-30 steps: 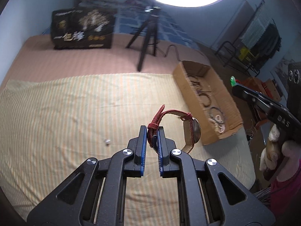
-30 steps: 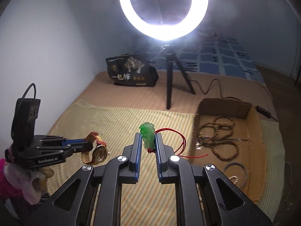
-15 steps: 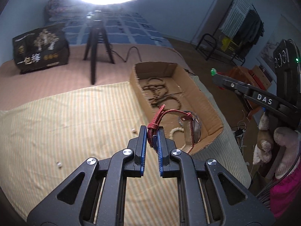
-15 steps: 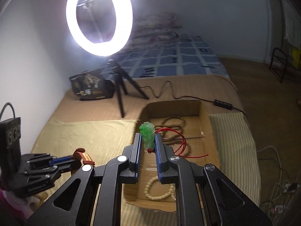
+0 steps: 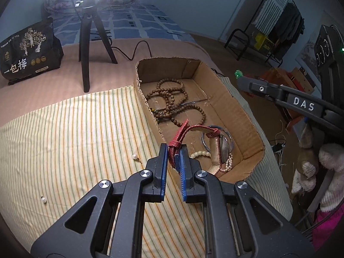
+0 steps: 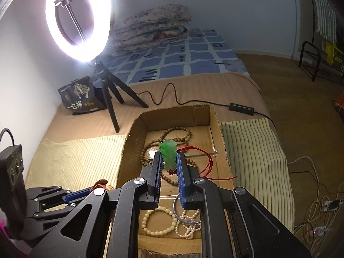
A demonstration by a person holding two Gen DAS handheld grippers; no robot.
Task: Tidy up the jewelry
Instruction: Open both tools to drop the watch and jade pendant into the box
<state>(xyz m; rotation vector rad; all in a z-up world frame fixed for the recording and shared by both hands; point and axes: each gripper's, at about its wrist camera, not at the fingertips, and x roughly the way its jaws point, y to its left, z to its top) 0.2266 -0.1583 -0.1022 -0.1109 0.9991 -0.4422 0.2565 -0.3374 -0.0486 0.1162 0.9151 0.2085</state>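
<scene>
Over the cardboard box (image 5: 234, 107) on the bed, our left gripper (image 5: 174, 150) pinches a red-strapped watch (image 5: 221, 148) in its jaws; rightward, our right gripper (image 6: 168, 158) pinches a green jade pendant (image 6: 169, 153) above wooden beads (image 6: 172, 132).

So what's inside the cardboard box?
In the cardboard box lie brown wooden bead strings, a cream bead bracelet, a pearl strand and a thin metal bangle. The tools and what they hold cover part of the floor, so more may hide there.
</scene>
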